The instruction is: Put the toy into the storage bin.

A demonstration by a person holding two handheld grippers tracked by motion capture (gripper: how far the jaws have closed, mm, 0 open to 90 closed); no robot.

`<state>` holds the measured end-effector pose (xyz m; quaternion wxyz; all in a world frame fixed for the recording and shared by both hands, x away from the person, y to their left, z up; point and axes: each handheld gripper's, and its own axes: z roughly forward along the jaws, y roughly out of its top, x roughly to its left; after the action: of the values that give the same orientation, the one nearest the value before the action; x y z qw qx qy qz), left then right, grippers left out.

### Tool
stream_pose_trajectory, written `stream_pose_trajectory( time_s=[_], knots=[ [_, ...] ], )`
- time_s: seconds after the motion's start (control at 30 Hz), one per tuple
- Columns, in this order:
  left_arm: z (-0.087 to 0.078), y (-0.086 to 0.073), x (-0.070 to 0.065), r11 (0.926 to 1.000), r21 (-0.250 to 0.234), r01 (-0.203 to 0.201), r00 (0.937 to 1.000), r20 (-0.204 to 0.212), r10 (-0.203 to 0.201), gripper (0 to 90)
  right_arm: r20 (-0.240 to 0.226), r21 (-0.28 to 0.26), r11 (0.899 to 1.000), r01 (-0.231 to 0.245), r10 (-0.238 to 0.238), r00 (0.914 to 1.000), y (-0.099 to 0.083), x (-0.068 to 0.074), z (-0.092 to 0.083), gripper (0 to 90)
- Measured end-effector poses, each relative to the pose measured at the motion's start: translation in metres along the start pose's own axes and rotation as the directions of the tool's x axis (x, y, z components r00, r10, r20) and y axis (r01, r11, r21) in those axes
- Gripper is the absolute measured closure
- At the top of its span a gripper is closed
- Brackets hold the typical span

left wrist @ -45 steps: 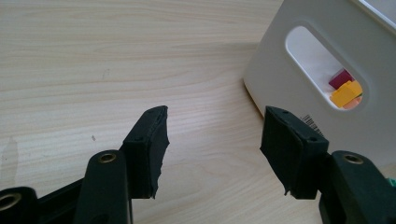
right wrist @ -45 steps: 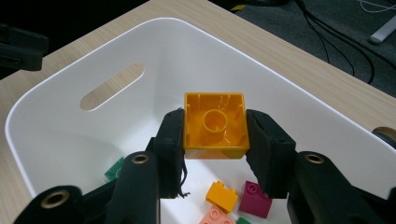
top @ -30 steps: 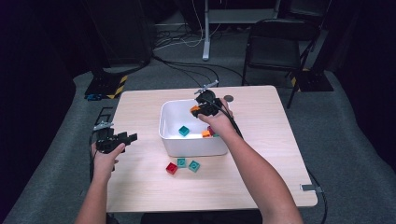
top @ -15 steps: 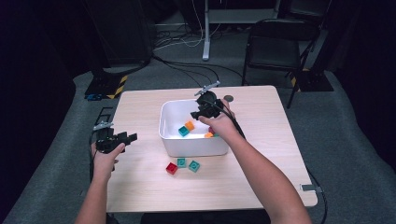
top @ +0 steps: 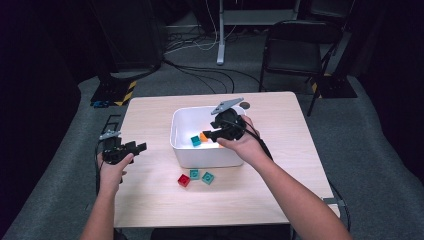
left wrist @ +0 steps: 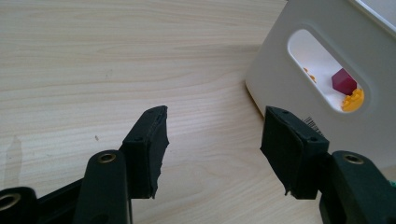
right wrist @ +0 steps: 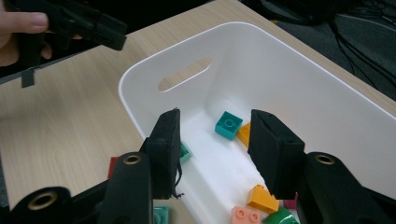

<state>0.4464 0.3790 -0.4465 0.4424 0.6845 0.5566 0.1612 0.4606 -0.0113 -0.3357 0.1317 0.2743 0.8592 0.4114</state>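
White bin (top: pixel 200 155) below, the right hand-held gripper (top: pixel 212 134), jaws just parted and empty, should lift clear toward the red brick (top: pixel 184 180).

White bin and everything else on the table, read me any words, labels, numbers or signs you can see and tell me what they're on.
No text can be read anywhere.
Barcode sticker low on the bin wall, seen in the left gripper view: bars show, any digits too small and partly hidden.
Bricks on the table: studs, no print visible.
Yellow-black hazard stripes on the floor: a marking, no words.
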Motion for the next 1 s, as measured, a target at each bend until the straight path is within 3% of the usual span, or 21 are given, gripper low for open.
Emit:
stream_pose_trajectory(
  time_s=[0.2, 0.37, 0.5, 0.73, 1.0],
  knots=[
    [0.0, 0.0, -0.001, 1.0, 0.002, -0.002, 1.0, -0.001, 0.002, 40.4, -0.025, -0.044, 0.998, 0.044, -0.045, 0.9987, -0.012, 0.019, -0.02, 53.7],
    [0.0, 0.0, -0.001, 1.0, 0.002, -0.004, 1.0, -0.001, 0.004, 40.4, -0.045, -0.058, 0.997, 0.049, -0.051, 0.9977, -0.033, 0.033, -0.024, 53.8],
    [0.0, 0.0, 0.0, 1.0, 0.001, 0.001, 1.0, -0.001, -0.001, 40.4, -0.043, -0.056, 0.998, 0.039, -0.041, 0.9982, -0.049, 0.036, -0.024, 54.0],
    [0.001, -0.001, -0.001, 1.0, 0.008, -0.006, 1.0, -0.004, 0.006, 40.4, -0.038, -0.032, 0.999, 0.026, -0.027, 0.9989, -0.079, 0.042, -0.014, 54.3],
    [0.003, -0.002, -0.003, 0.9999, 0.014, -0.006, 0.9999, -0.008, 0.006, 40.4, -0.052, -0.001, 1.0, 0.013, -0.013, 0.9986, -0.11, 0.045, 0.012, 54.0]
  ],
)
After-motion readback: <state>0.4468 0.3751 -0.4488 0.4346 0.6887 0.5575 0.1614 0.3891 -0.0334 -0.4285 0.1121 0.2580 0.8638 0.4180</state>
